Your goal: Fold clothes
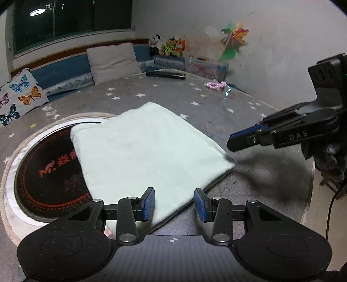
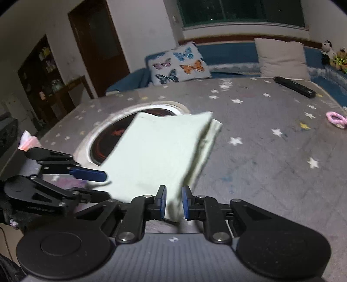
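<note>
Our left gripper (image 1: 174,205) has its jaws parted, empty, over the near edge of the folded pale-green cloth (image 1: 143,147). Our right gripper (image 2: 174,202) shows a narrow gap, the cloth's corner between the pads; whether they press it, we cannot tell. The cloth lies on the grey star-patterned tabletop (image 1: 177,95), half covering a round black inset plate (image 1: 49,173). Beyond: butterfly cushion (image 2: 179,63), plain grey cushion (image 1: 112,61), dark window (image 2: 238,10).

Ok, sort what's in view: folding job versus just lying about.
Job: folded pale cloth, left gripper, right gripper.
Lying about: butterfly cushion, grey cushion, pink ring, black bar, soft toys, pinwheel.
</note>
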The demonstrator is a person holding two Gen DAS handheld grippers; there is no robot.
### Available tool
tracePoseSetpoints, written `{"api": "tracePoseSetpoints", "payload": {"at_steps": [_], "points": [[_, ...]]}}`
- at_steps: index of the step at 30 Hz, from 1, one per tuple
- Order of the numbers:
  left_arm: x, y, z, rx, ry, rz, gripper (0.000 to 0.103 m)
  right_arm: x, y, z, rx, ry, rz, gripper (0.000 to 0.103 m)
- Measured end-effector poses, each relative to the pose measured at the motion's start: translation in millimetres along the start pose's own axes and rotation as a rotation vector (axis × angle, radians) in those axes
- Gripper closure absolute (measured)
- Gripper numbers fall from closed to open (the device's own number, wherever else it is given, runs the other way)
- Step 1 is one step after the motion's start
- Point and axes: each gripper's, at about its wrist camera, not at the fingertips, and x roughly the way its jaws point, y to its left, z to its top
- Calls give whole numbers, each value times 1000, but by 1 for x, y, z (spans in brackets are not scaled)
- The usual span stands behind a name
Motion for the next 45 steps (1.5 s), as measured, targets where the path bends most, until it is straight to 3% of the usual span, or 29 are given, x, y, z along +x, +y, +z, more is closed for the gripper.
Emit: {"api": "tracePoseSetpoints", "payload": {"at_steps": [9, 12, 20, 26, 35, 45], "points": [[-3, 13, -16, -23, 45, 34, 60, 2, -13, -23, 53, 57, -42, 88], [-7, 15, -16, -29, 38, 36, 61, -8, -12, -20, 36, 27, -54, 88], [-14, 19, -12, -50, 17, 63, 60, 12, 9, -5, -2, -8, 41, 88], [-13, 34, -17, -78, 50, 95, 61, 26, -4, -9, 48, 39, 26, 91], [2, 42, 14, -106, 4, 89, 61, 26, 3, 17, 12, -36, 31, 88], [44, 83, 40, -197, 54, 132, 62, 48, -11, 14, 46, 20, 14, 88]]}}
